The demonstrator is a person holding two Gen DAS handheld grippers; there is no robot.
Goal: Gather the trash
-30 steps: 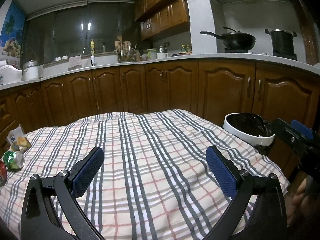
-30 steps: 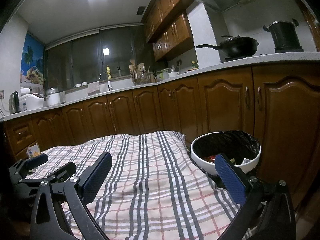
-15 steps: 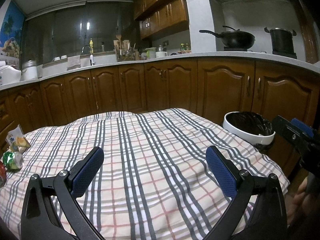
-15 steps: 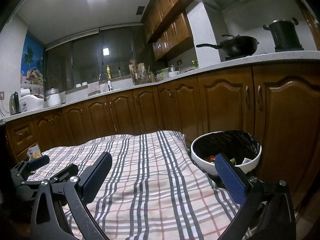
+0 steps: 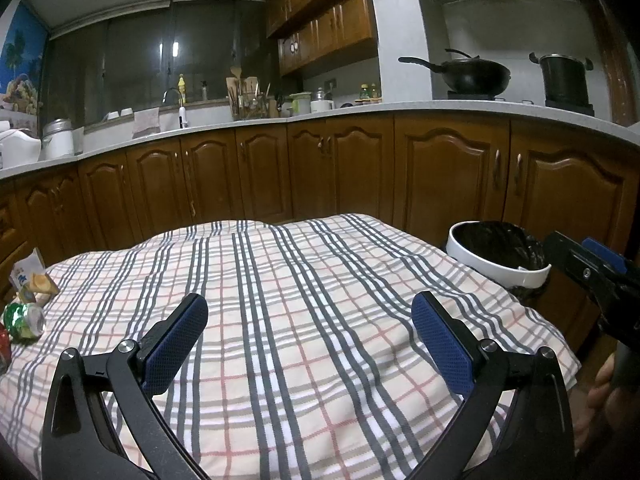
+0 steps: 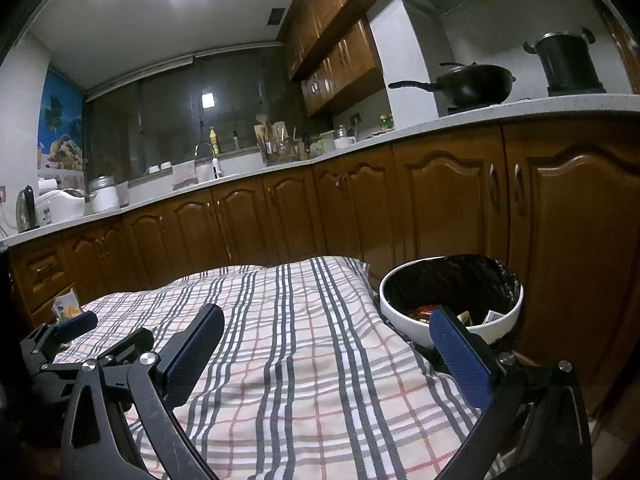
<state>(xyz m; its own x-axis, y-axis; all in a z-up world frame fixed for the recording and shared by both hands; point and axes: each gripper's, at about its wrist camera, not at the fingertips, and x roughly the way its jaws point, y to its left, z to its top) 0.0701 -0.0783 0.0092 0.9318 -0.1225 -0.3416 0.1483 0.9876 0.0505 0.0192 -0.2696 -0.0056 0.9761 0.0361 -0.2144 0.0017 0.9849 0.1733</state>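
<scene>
While both grippers hover over the plaid-covered table (image 5: 304, 300), left gripper (image 5: 310, 330) and right gripper (image 6: 326, 340) each stand with fingers wide, empty. Crushed green metal can (image 5: 24, 320) and small torn paper carton (image 5: 32, 276) lie at far left. White round bin with black liner (image 6: 452, 300) sits right, holding scraps.

The red item (image 5: 3, 344) at the left wrist view's left edge is cut off and unidentifiable, the trash bin (image 6: 504, 322) hides partly behind the right gripper's finger (image 6: 460, 356) with its contents too jumbled to name, and only fingertips of a hand (image 5: 600, 384) show.
</scene>
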